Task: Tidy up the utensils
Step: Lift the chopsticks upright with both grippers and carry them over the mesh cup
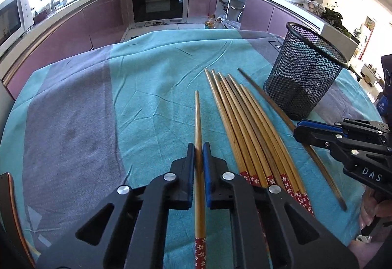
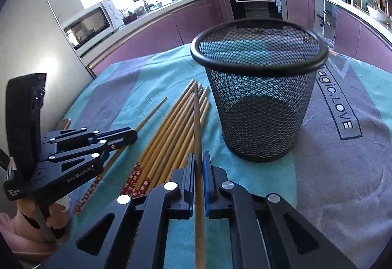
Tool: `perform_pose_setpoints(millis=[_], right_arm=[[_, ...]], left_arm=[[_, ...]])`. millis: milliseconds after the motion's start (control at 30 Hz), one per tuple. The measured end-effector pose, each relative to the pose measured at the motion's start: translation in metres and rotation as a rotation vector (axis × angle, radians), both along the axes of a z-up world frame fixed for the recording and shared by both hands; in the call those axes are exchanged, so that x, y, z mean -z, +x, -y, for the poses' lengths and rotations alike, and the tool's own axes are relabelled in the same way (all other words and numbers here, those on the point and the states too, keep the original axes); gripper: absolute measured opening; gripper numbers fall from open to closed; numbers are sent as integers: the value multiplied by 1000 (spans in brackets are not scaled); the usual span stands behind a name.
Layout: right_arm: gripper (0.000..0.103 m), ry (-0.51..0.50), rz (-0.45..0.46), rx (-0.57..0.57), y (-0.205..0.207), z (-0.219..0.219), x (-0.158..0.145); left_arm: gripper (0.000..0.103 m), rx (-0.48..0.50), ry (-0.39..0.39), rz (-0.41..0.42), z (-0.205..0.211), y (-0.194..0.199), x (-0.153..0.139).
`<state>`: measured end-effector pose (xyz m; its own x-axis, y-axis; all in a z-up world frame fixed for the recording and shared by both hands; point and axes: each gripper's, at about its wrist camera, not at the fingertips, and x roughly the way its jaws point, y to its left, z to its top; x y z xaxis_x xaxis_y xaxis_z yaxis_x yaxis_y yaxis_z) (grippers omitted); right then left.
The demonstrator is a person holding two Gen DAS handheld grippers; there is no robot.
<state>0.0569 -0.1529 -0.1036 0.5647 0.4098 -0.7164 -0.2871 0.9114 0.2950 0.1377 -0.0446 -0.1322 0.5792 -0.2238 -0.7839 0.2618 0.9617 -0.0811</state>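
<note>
My left gripper is shut on a single bamboo chopstick with a red flowered end, held along its fingers low over the cloth. My right gripper is shut on a darker chopstick that points toward the black mesh cup. The right gripper also shows in the left wrist view, and the left gripper in the right wrist view. A bundle of several bamboo chopsticks lies on the cloth between the two grippers; it also shows in the right wrist view. The mesh cup stands upright and looks empty.
The table is covered by a teal and grey cloth with printed lettering. Kitchen cabinets with an oven and a microwave curve behind the table. A dark edged object sits at the near left.
</note>
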Motion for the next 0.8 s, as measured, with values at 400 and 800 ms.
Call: perform_pose_setpoints(millis=[400,800], right_arm=[[6,119,206,-18,-29,30,-63],[5,170,407,9,-29,64,-131]], left_arm=[[7,85,-179,142,-21,-32,-86],[7,151,-346,334,-14,-45,-187]])
